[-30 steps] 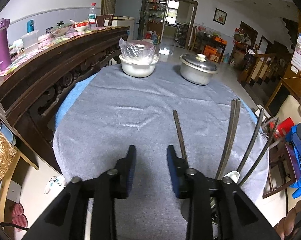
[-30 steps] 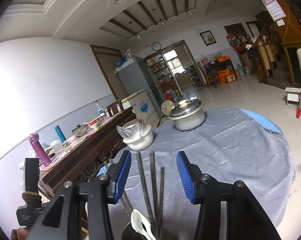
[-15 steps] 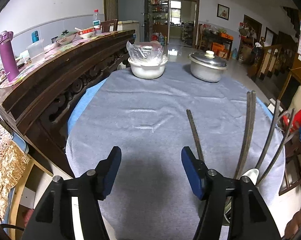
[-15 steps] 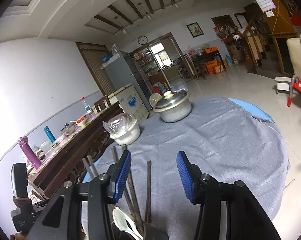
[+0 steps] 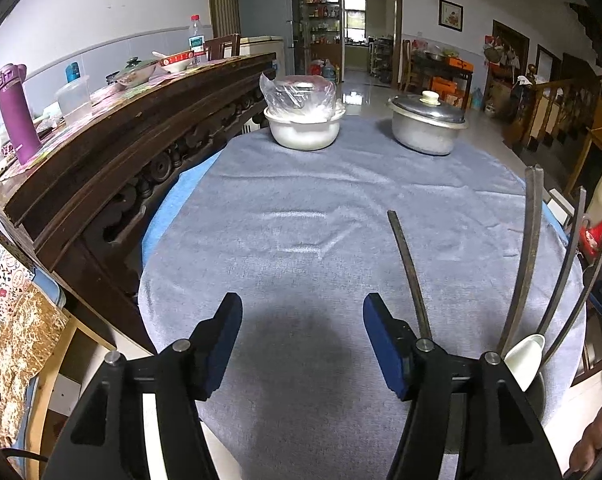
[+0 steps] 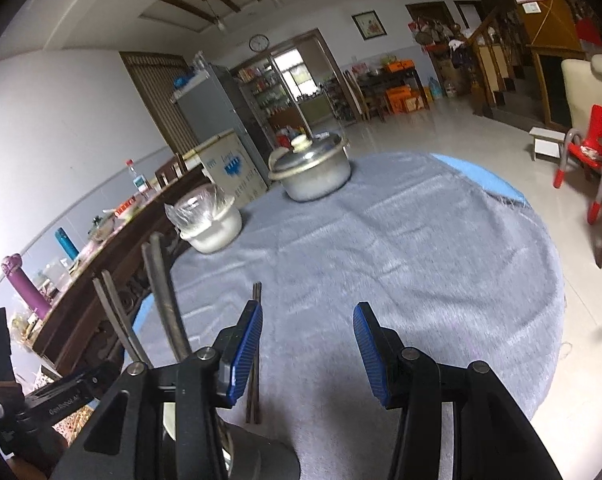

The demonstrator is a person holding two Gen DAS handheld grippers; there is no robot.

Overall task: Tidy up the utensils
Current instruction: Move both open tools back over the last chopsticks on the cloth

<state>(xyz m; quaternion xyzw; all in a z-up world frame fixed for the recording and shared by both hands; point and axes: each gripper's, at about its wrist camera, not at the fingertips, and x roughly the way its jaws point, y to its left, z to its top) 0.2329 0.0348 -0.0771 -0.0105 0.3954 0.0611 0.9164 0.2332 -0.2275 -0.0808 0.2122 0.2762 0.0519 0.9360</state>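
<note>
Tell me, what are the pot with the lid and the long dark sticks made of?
The pot looks like dull silvery metal, likely aluminium: grey sheen, soft reflections. Its lid knob looks cream-coloured, maybe plastic. The sticks look like dark wood or bamboo, matte and brown; hard to be sure.

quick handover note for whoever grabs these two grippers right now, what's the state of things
Left gripper: open, empty, low over the grey tablecloth.
Right gripper: open, empty, above the same cloth.
One dark chopstick lies loose on the cloth beside the left gripper's right finger.
The dark round utensil holder at the near table edge already holds several dark chopsticks and a white ceramic spoon.
Left to do: pick up the loose chopstick and stand it in the holder.
The lidded metal pot and the plastic-covered white bowl sit at the far side.
</note>
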